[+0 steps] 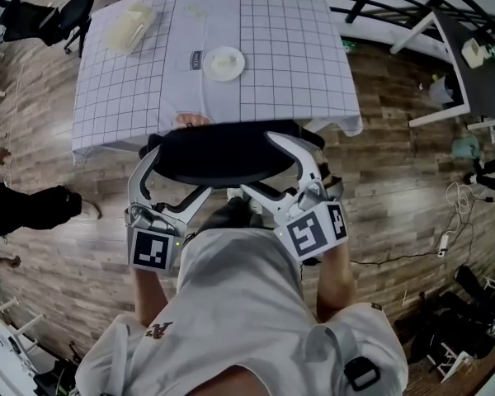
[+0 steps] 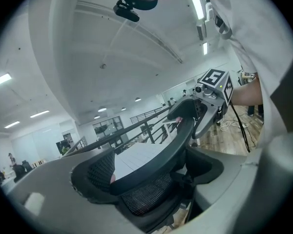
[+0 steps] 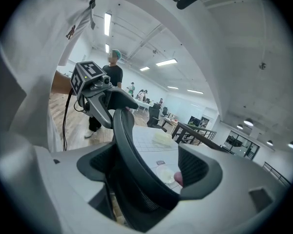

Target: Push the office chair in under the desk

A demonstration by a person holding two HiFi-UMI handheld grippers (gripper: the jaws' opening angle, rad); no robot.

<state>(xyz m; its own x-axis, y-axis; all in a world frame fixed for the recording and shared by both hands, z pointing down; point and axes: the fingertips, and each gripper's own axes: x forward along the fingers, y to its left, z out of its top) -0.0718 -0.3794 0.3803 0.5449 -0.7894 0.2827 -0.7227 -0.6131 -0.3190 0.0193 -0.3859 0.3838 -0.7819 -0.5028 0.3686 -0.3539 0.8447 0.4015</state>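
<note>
The black mesh office chair's back (image 1: 219, 151) curves just below me, its top rim close to the near edge of the desk (image 1: 289, 56), which is draped in a white gridded cloth. My left gripper (image 1: 151, 157) clasps the back's left end and my right gripper (image 1: 301, 157) clasps the right end. In the left gripper view the chair rim (image 2: 156, 155) runs between the jaws of the left gripper (image 2: 149, 169), with the right gripper (image 2: 212, 89) at the far end. In the right gripper view the rim (image 3: 132, 150) sits within the right gripper (image 3: 149, 172). The seat and wheels are hidden.
On the cloth are a white plate (image 1: 224, 63), a small dark item (image 1: 196, 58) and a pale container (image 1: 130, 27). Another black chair (image 1: 70, 15) stands far left. A person in black (image 1: 33, 209) is at my left. Cables (image 1: 454, 221) and white furniture legs (image 1: 445, 97) lie right.
</note>
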